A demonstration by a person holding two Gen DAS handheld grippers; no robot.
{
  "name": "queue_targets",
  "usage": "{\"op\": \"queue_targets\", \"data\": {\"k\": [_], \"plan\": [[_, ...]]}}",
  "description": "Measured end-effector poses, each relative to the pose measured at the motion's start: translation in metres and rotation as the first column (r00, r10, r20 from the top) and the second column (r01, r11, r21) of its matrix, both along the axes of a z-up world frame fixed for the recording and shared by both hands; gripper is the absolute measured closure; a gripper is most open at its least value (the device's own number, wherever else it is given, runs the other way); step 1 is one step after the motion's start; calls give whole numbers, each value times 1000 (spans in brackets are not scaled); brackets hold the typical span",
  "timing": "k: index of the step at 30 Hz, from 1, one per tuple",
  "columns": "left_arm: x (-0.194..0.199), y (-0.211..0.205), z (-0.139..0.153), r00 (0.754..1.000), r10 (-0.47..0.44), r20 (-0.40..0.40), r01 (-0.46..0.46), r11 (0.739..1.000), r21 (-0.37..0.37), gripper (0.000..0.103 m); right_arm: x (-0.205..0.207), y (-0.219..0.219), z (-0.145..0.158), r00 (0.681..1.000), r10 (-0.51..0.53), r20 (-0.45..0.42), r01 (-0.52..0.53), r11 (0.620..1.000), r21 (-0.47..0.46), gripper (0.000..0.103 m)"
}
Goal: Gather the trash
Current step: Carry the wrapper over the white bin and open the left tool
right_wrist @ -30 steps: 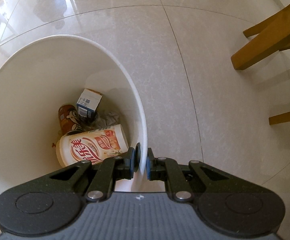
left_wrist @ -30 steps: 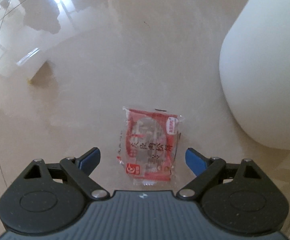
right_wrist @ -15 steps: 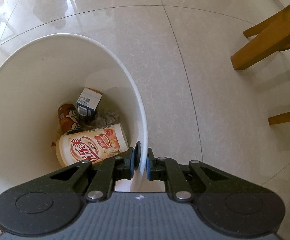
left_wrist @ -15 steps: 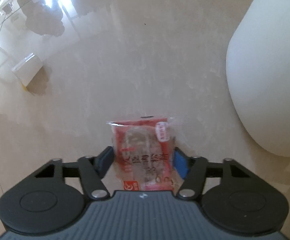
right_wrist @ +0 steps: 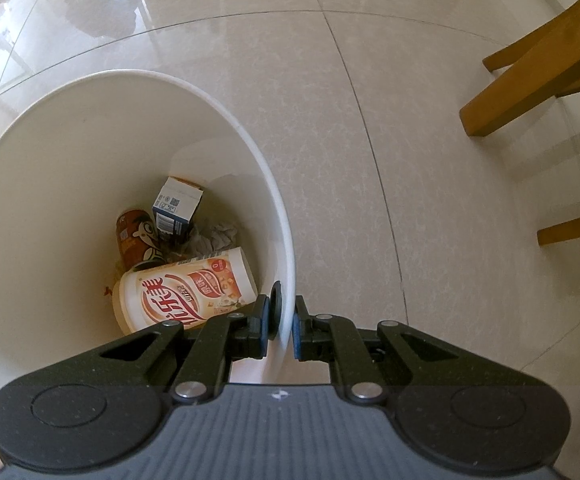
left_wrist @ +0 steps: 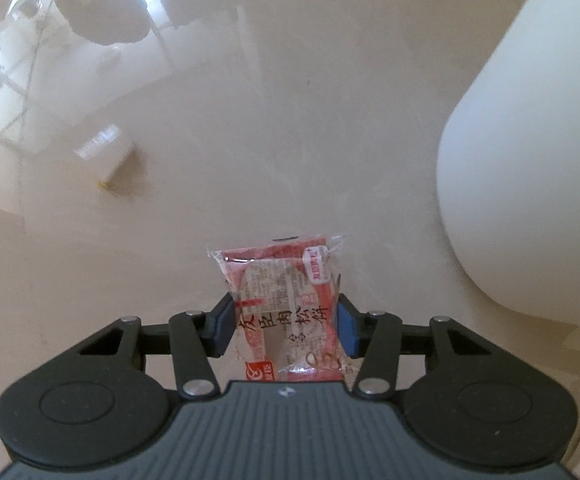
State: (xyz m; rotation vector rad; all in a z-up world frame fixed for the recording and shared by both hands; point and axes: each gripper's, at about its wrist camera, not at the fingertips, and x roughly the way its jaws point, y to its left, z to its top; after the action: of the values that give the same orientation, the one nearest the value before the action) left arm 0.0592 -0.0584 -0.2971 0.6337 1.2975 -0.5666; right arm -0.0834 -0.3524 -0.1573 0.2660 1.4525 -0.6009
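A red and clear snack wrapper [left_wrist: 285,312] is clamped between the blue pads of my left gripper [left_wrist: 285,326], which is shut on it just above the beige floor. The white trash bin [left_wrist: 530,168] bulges in at the right of the left wrist view. In the right wrist view my right gripper [right_wrist: 281,330] is shut on the rim of that white bin [right_wrist: 285,240], one pad inside, one outside. Inside lie a milk-tea cup [right_wrist: 185,294], a brown can [right_wrist: 135,236], a small blue-white carton [right_wrist: 175,208] and crumpled paper [right_wrist: 219,236].
A small white box [left_wrist: 103,154] lies on the glossy floor at the far left in the left wrist view. Wooden chair legs [right_wrist: 530,84] stand to the right of the bin in the right wrist view. Bare tile lies between bin and chair.
My left gripper moved forward over the wrapper, and its pads closed on the wrapper's sides. The right gripper stayed clamped on the bin rim, barely shifting.
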Motion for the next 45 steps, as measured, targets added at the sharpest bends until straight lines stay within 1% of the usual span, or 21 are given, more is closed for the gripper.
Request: {"op": "queue_targets", "data": {"k": [2,6,10,12,13,17,20,24,29,30,31,32,33,35,37,41,42,45], "plan": [[-5,-1,22,1000,-24,7,24,1000,12,53,0,0,0,1000,3,-1,-3,1000,-1,90],[-8,-1,75,999,-41,16,40,999,6,53,0,1,-1,1000,10,0,-10,1000,-6,90],[-11,-5,133,998,-55,23,56,998,-32,53,0,2,-1,1000,12,1,-12,1000,-6,90],[-11,-8,156,997,-68,28,70,996,-59,53,0,2,-1,1000,13,-1,-13,1000,-5,90],[-12,-13,172,996,-86,34,89,993,-75,53,0,1,-1,1000,9,-1,-9,1000,-1,90],[-18,-38,217,983,-174,51,179,977,-111,53,1,-1,1,1000,6,-2,-6,1000,8,90],[-24,-62,243,970,-233,69,240,962,-128,53,1,-1,1,1000,8,-4,-8,1000,5,90],[-29,-100,264,947,-312,77,321,930,-181,53,2,-1,0,1000,-3,-4,3,1000,8,90],[-44,-130,264,920,-389,52,390,893,-225,51,1,-1,0,1000,7,-3,-7,1000,6,90],[-47,-132,265,915,-400,49,400,887,-232,48,1,-1,0,1000,7,-3,-7,1000,5,90],[-50,-137,264,911,-410,48,409,882,-234,35,1,0,0,1000,6,-3,-6,1000,6,90],[-53,-139,263,911,-409,50,409,883,-231,22,1,0,0,1000,3,-2,-3,1000,7,90],[-54,-139,263,913,-405,54,406,884,-233,19,0,-1,0,1000,0,0,0,1000,10,90],[-55,-141,264,914,-402,57,403,880,-250,19,0,-2,0,1000,-1,3,1,1000,15,90],[-50,-142,257,920,-390,44,388,887,-249,19,-1,-2,1,1000,2,5,-2,1000,17,90],[-41,-142,253,931,-363,23,358,901,-245,19,-2,-3,2,1000,7,8,-7,1000,19,90],[-42,-147,248,933,-360,23,355,903,-242,19,-2,-3,2,1000,6,8,-7,1000,21,90],[-40,-141,251,936,-350,35,348,908,-233,17,-2,-4,2,1000,5,8,-5,1000,23,90]]}}
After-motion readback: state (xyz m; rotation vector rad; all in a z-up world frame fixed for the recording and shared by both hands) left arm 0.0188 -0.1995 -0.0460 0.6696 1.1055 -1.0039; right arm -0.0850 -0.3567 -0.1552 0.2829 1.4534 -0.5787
